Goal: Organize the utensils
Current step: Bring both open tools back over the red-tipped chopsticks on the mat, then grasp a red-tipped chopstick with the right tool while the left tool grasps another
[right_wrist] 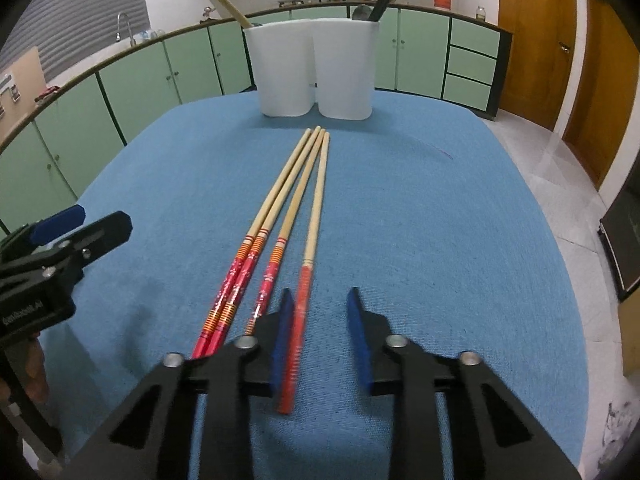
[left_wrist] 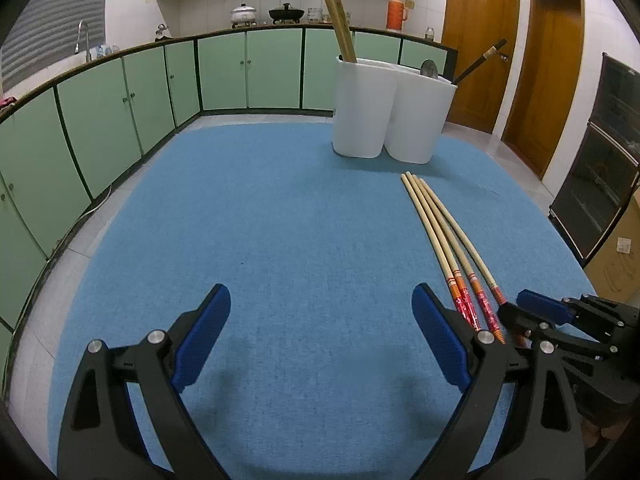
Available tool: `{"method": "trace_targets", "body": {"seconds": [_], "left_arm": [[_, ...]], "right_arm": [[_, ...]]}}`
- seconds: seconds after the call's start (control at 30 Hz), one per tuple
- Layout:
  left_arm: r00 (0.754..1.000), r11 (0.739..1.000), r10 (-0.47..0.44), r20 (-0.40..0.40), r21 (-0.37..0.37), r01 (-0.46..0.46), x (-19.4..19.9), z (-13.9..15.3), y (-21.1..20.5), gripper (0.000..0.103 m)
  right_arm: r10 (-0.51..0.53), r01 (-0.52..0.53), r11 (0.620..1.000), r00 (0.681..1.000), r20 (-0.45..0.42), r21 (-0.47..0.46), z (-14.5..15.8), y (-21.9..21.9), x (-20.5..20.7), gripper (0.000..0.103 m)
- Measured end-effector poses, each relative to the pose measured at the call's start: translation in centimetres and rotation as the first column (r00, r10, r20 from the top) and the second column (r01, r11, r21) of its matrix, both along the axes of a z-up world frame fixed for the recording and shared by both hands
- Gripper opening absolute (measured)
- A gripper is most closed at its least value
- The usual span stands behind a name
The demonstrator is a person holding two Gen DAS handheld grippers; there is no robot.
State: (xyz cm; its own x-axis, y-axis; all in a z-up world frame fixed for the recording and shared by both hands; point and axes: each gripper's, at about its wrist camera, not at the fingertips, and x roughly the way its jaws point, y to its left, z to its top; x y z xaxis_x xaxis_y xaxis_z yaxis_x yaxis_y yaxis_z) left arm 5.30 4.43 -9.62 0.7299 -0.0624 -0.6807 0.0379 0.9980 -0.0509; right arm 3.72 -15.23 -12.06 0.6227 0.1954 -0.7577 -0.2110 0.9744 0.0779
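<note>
Several bamboo chopsticks with red patterned handles (right_wrist: 276, 216) lie side by side on the blue cloth (right_wrist: 440, 220), tips toward a white two-part holder (right_wrist: 284, 72). My right gripper (right_wrist: 320, 292) straddles the handle of the rightmost chopstick (right_wrist: 310, 248). That handle lies against the left pad, and a gap shows to the right pad, so the jaws stand open. My left gripper (left_wrist: 320, 296) hovers wide open over bare cloth, left of the chopsticks (left_wrist: 436, 224). The right gripper (left_wrist: 516, 308) shows at their handle ends in the left wrist view.
The holder's (left_wrist: 360, 112) left cup has two plain bamboo sticks (left_wrist: 340, 20); its right cup has a metal spoon (left_wrist: 429, 68) and a dark-handled utensil (left_wrist: 480, 60). Green cabinets (left_wrist: 120, 112) curve behind the table; wooden doors (left_wrist: 552, 80) stand at the right.
</note>
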Motion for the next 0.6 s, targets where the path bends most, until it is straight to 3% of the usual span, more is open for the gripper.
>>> {"method": "trace_targets", "body": {"seconds": [0.07,0.3,0.6], "left_arm": [[1.0,1.0,-0.011,-0.005,-0.003,0.011,0.0,-0.1,-0.3,0.089],[0.996,0.997,-0.08,-0.043,-0.009,0.079,0.8,-0.6,-2.5,0.086],[0.988,0.993,-0.116,-0.101,0.015,0.118,2.0,-1.9,-5.6,0.084]], "right_arm": [[-0.008,0.008,1.0,1.0,-0.003,0.005,0.0,-0.3,0.0,0.006],[-0.074,0.074,0.997,0.997,-0.018,0.037,-0.1,-2.8,-0.1,0.006],[-0.074,0.075,0.996,0.997,-0.017,0.058,-0.1,-3.7,-0.2,0.006]]}}
